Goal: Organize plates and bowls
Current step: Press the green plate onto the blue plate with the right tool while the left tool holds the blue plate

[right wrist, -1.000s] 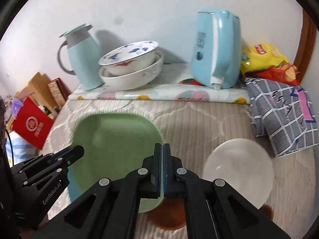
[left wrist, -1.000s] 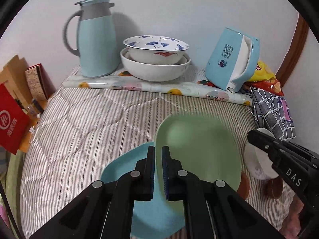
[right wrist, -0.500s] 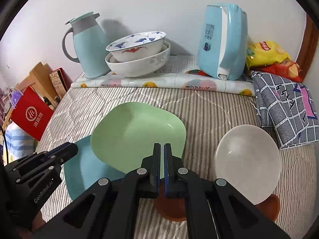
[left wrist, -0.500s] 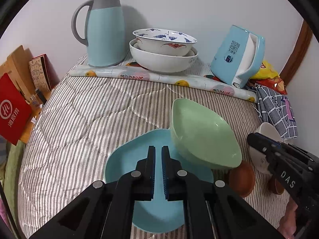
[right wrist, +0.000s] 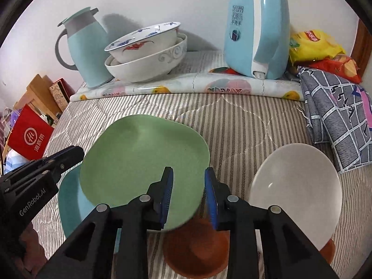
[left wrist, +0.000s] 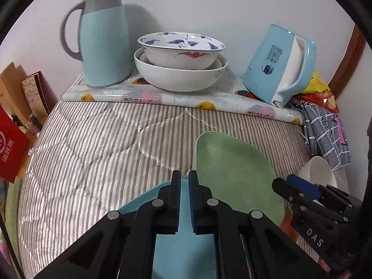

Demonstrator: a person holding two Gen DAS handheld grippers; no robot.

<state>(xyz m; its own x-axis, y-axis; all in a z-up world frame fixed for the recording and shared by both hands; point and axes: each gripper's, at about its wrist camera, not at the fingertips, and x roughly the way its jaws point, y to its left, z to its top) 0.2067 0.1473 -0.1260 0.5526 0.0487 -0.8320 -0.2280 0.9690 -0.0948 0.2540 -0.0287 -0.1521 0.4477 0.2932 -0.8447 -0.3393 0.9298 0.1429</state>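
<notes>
A green plate (right wrist: pixel 144 160) lies tilted on the striped cloth, its left edge over a blue plate (right wrist: pixel 69 200) and its near edge over a brown dish (right wrist: pixel 197 248). My right gripper (right wrist: pixel 188 194) is open, its jaws apart over the green plate's near rim. My left gripper (left wrist: pixel 184 198) is nearly closed and empty above the blue plate (left wrist: pixel 183 251), with the green plate (left wrist: pixel 232 176) to its right. A white bowl (right wrist: pixel 295 190) rests tilted on another brown dish at the right. Two stacked bowls (left wrist: pixel 181 65) stand at the back.
A blue thermos jug (left wrist: pixel 102 39) and a blue kettle (left wrist: pixel 281 65) stand on a patterned mat (left wrist: pixel 181 97) by the wall. A checked cloth (right wrist: pixel 337 121) and snack bags (right wrist: pixel 316 46) lie at the right. A red bag (right wrist: pixel 30 137) is off the left edge.
My right gripper has set the green plate down partly on the blue plate and opened its jaws. My left gripper has drawn back a little.
</notes>
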